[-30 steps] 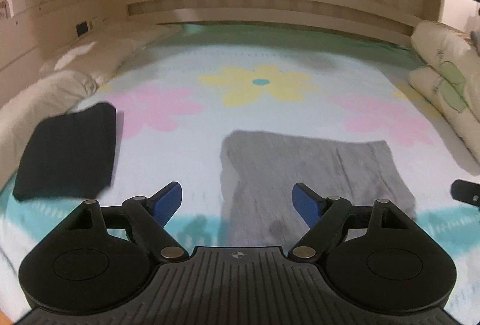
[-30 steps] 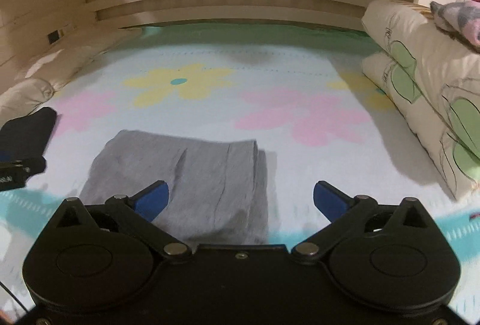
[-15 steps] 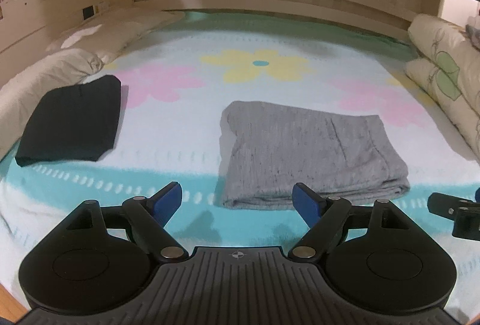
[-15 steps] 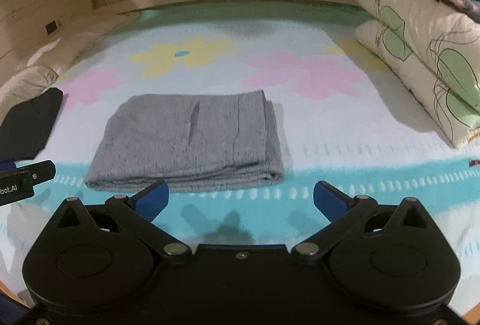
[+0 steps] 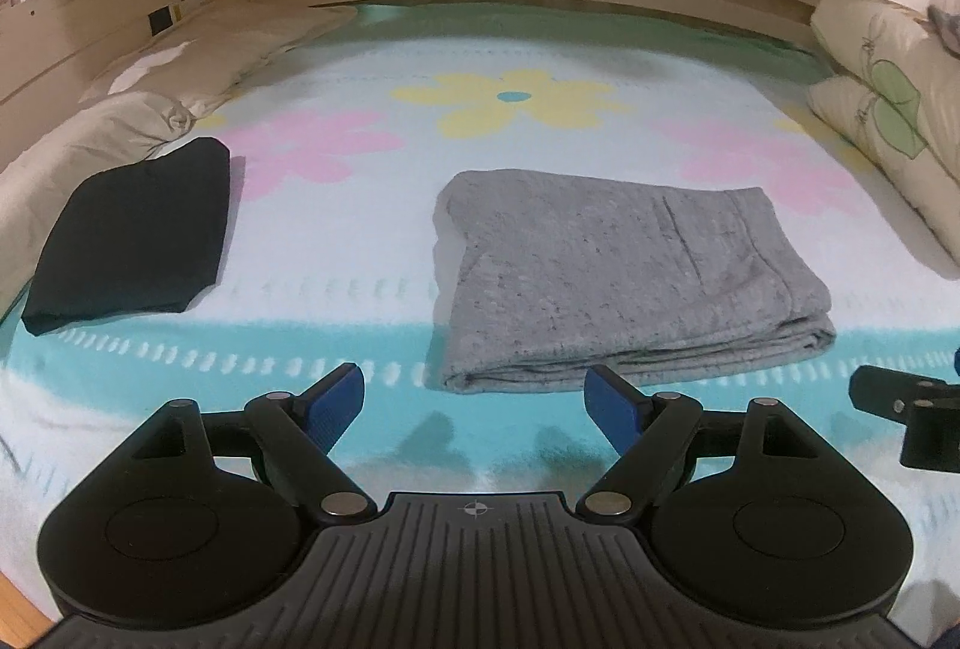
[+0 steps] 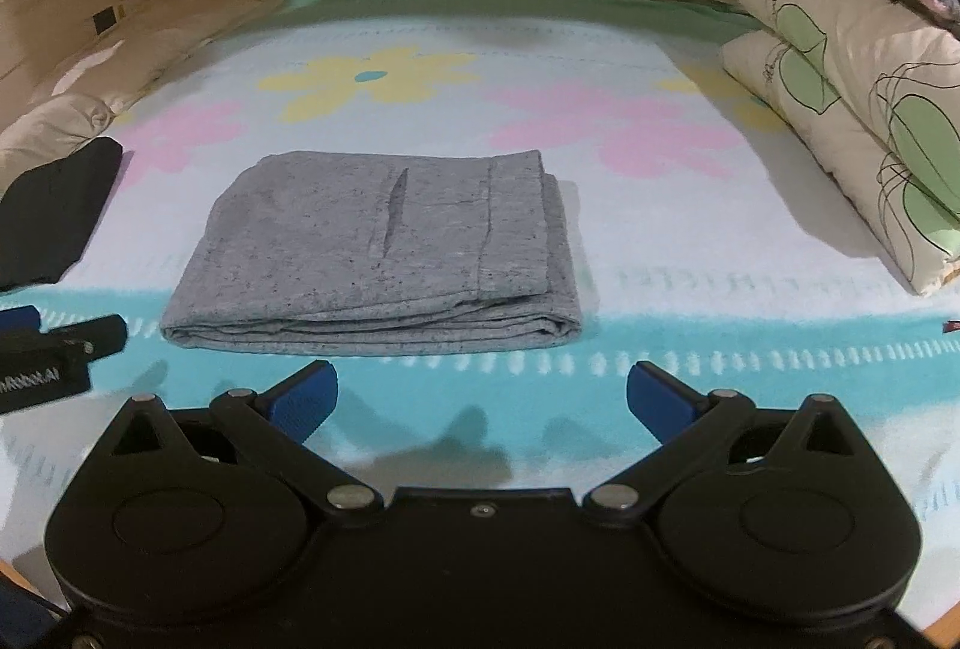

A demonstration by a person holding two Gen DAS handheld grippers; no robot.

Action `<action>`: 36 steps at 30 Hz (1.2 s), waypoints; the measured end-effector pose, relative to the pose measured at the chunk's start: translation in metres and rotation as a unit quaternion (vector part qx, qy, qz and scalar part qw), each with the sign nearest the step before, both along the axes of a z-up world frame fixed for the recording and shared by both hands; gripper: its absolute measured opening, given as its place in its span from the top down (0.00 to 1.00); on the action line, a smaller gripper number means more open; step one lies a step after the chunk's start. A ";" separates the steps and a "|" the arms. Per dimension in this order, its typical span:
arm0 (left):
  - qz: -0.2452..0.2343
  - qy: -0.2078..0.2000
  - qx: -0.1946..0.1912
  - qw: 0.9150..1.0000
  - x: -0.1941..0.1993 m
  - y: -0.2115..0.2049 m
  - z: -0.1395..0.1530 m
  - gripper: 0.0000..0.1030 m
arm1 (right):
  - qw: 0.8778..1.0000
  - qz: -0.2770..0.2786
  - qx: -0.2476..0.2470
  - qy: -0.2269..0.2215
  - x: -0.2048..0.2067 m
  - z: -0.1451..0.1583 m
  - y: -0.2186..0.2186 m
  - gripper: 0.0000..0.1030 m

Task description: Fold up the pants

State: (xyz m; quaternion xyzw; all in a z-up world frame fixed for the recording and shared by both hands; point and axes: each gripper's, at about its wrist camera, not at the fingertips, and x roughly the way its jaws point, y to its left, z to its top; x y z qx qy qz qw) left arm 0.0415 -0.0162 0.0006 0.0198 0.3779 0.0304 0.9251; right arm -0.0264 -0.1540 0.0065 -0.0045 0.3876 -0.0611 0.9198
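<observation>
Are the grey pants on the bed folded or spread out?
Folded. The grey pants lie as a compact rectangle, with stacked layers visible along the near edge.

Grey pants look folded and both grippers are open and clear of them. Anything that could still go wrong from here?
1. The gray pants lie close in front of the open right gripper and left gripper; a forward nudge could catch the layered front edge and undo the fold.
2. The two grippers sit side by side, so a sideways move might knock them together.
3. The black folded garment lies nearby on the bedspread; a sweep that way could disturb it.
</observation>
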 end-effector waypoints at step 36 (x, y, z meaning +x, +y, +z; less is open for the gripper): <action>-0.004 0.021 0.003 1.000 0.002 -0.011 -0.008 0.22 | 0.997 -0.043 0.000 0.060 0.006 -0.013 -0.013 0.01</action>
